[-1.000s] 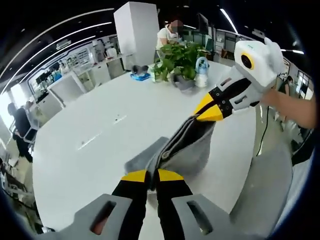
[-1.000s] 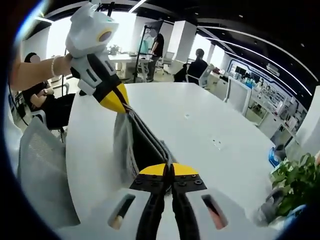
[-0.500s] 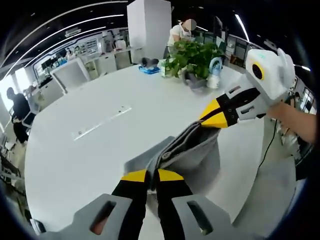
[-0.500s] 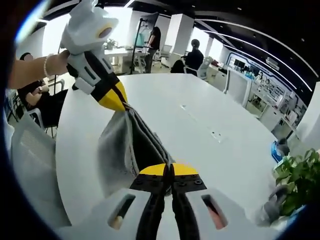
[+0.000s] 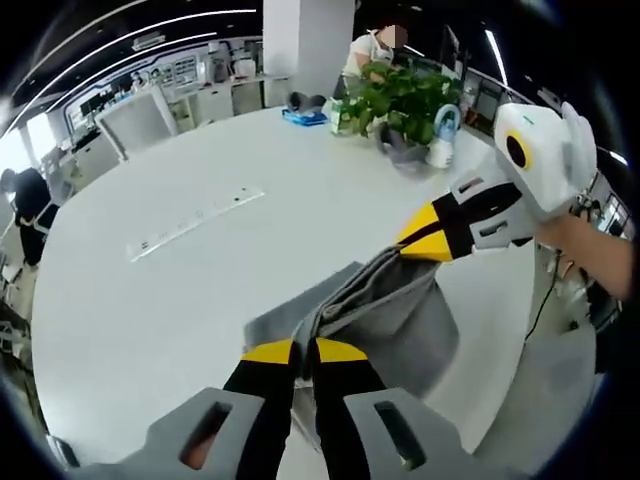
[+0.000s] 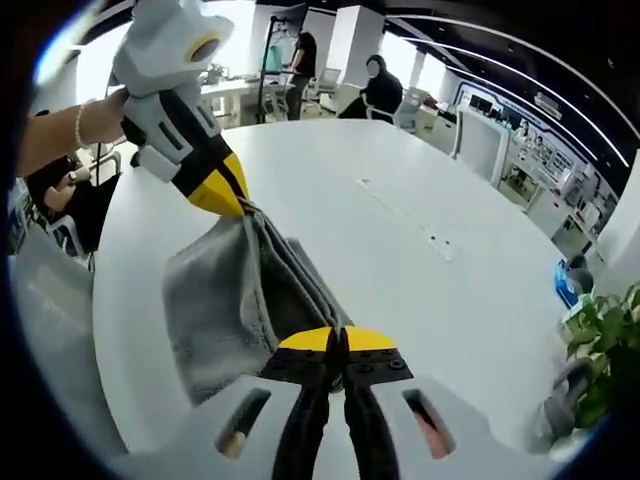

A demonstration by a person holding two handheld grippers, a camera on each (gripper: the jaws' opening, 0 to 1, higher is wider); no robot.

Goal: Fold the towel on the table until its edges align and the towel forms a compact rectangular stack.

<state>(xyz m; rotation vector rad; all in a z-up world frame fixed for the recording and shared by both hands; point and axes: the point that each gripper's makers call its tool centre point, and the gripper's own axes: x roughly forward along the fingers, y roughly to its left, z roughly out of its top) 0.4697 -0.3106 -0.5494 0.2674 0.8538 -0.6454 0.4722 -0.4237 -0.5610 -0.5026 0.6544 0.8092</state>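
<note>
Much of the white table (image 5: pixel 150 290) lies bare beyond the cloth, with a potted plant (image 5: pixel 400 100) and a bottle (image 5: pixel 441 135) near its far edge. One grey towel (image 5: pixel 385 310) hangs folded just above the near part of the table, its upper edges gathered in layers and stretched between the two grippers. Both sets of jaws are closed on that edge: the left gripper (image 5: pixel 303 352) at one end, the right gripper (image 6: pixel 336 340) at the other.
</note>
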